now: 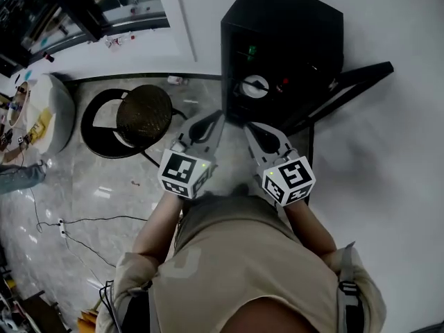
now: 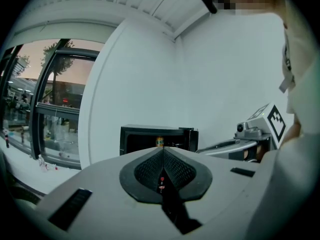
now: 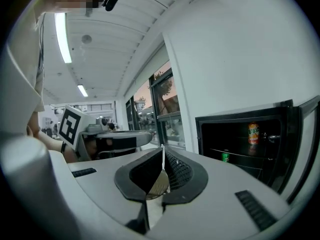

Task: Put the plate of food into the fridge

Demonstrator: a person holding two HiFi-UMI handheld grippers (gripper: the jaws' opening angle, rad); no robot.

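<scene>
Black fridge (image 1: 291, 19) stands open, orange can (image 3: 253, 133) inside.

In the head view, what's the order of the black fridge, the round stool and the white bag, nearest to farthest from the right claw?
1. Black fridge, just ahead of the right claw.
2. Round stool, off to the left.
3. White bag, far left.

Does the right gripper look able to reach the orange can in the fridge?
Probably yes: the fridge door stands open, nothing blocks the orange can, though the right gripper has its jaws shut.
</scene>
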